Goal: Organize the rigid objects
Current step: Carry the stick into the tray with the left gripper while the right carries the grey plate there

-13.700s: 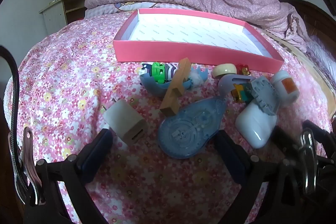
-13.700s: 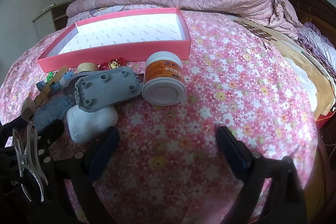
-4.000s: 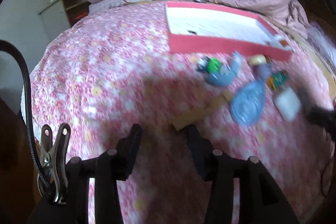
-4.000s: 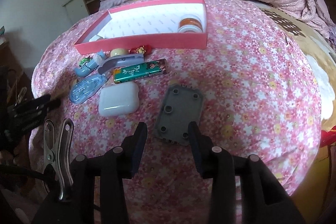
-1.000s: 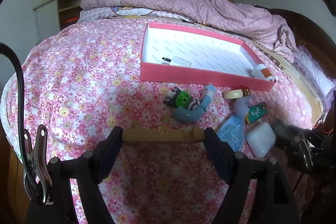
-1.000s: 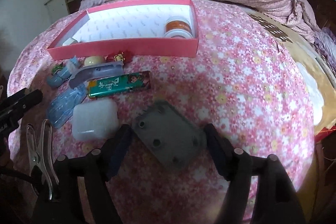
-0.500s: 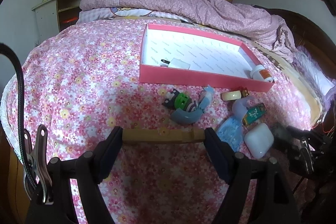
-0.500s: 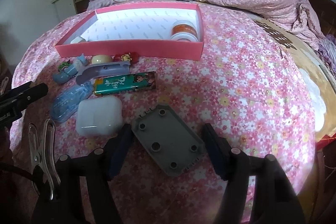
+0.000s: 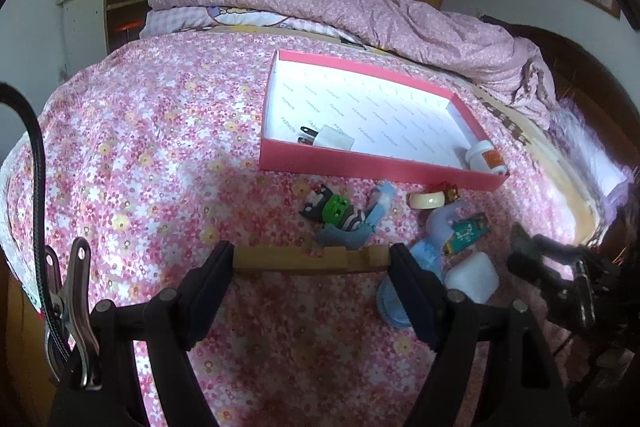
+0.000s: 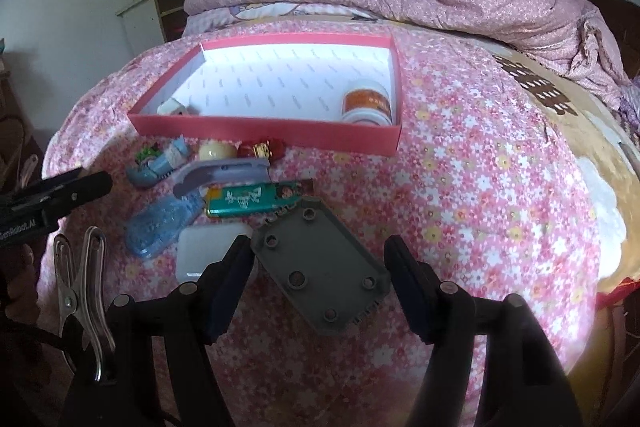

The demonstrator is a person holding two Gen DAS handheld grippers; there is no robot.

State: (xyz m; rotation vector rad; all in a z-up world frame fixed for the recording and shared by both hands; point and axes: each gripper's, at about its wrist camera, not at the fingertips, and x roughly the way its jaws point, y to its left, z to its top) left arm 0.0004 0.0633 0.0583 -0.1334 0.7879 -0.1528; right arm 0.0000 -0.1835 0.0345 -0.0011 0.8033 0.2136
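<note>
bed (image 9: 132, 155): flowered pink cover carries everything | pink box (image 9: 360, 169): lining printed "FASHION", holds white plug (image 9: 334, 138) and orange-labelled jar (image 10: 366, 103) (label unreadable) | your right gripper (image 10: 318, 265): fingers clamp grey plate (image 10: 320, 267) | your left gripper (image 9: 310, 261): fingers pinch wooden block (image 9: 308, 259) endwise

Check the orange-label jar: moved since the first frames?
Yes. The orange-label jar now stands inside the pink box, in its right near corner; earlier it lay on the bedspread in front of the box.
</note>
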